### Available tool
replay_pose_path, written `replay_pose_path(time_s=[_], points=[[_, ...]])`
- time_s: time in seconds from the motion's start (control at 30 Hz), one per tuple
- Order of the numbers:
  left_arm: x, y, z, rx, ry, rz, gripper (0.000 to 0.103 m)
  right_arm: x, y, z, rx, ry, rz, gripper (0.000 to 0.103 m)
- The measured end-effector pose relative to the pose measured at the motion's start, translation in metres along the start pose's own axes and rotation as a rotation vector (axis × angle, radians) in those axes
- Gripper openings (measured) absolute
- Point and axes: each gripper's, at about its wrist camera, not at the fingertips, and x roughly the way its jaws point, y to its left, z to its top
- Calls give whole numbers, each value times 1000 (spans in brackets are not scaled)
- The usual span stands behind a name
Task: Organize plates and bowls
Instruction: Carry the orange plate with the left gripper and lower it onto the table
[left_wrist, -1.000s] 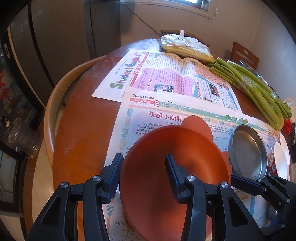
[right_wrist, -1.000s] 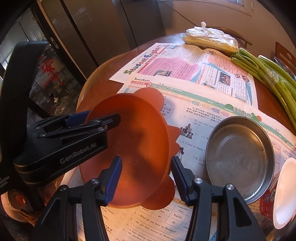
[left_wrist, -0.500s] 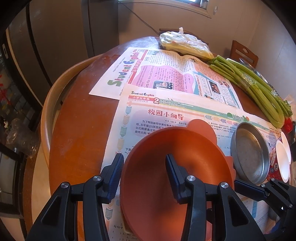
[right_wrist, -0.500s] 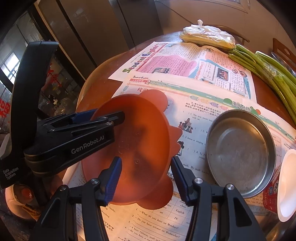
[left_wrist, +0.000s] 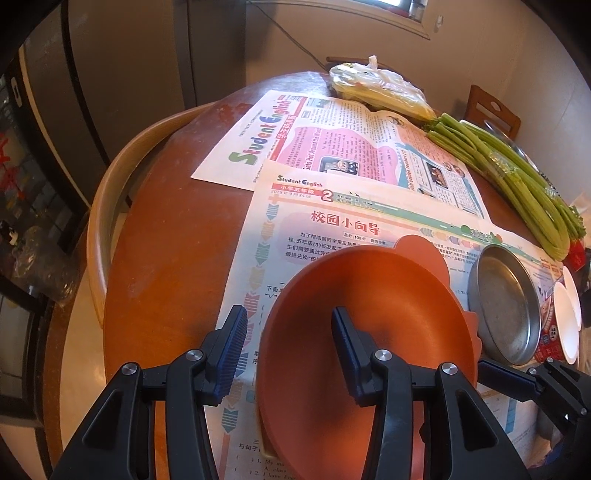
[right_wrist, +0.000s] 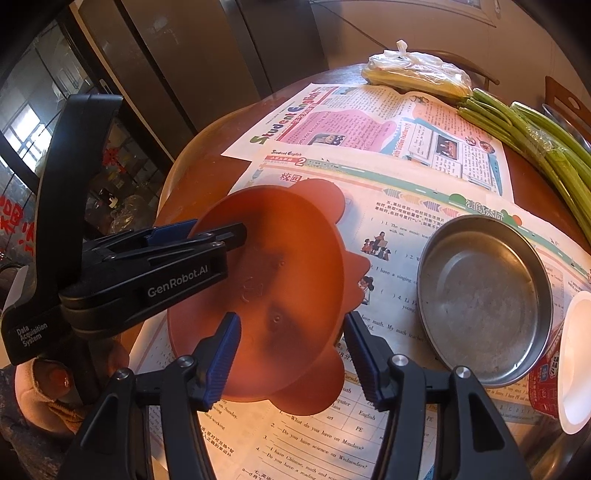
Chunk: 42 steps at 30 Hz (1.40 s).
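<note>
An orange bowl (left_wrist: 369, 317) (right_wrist: 273, 280) with a lobed flange rests on newspaper. My left gripper (left_wrist: 289, 317) (right_wrist: 214, 230) straddles its left rim, one finger inside and one outside. Paper shows between the outer pad and the rim, so it is open. My right gripper (right_wrist: 291, 319) (left_wrist: 506, 373) is at the bowl's right near edge with a flange lobe between its fingers. Its jaws are opening and no pad visibly presses. A round metal plate (left_wrist: 506, 306) (right_wrist: 484, 295) lies just right of the bowl.
White dishes (left_wrist: 567, 317) (right_wrist: 576, 362) sit past the metal plate at the table's right edge. Newspapers (left_wrist: 332, 140) cover the round wooden table (left_wrist: 173, 251). Green stalks (left_wrist: 517, 184) and a plastic bag (left_wrist: 376, 88) lie at the back. A curved chair back (left_wrist: 107, 206) stands left.
The right gripper's fingers stand slightly wider apart. The bowl and both grippers have stayed nearly where they were.
</note>
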Motion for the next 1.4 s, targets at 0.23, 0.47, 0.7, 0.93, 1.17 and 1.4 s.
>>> replay_pose_path(time_s=[0.23, 0.47, 0.7, 0.93, 1.17, 1.4], points=[[-8, 8, -2, -19, -16, 6, 55, 1, 4, -1, -16, -7, -39, 59], [-15, 13, -3, -34, -27, 7, 55, -1, -1, -1, 2, -18, -40, 59], [-39, 9, -2, -40, -71, -1, 55, -15, -7, 2, 19, -61, -39, 59], [-64, -2, -3, -27, -113, -26, 56, -36, -16, 2, 31, -104, -41, 59], [-75, -23, -5, -5, -127, -49, 56, -52, -34, -6, 65, -117, -44, 59], [-76, -48, -9, 25, -125, -71, 56, -64, -55, -19, 107, -122, -56, 59]])
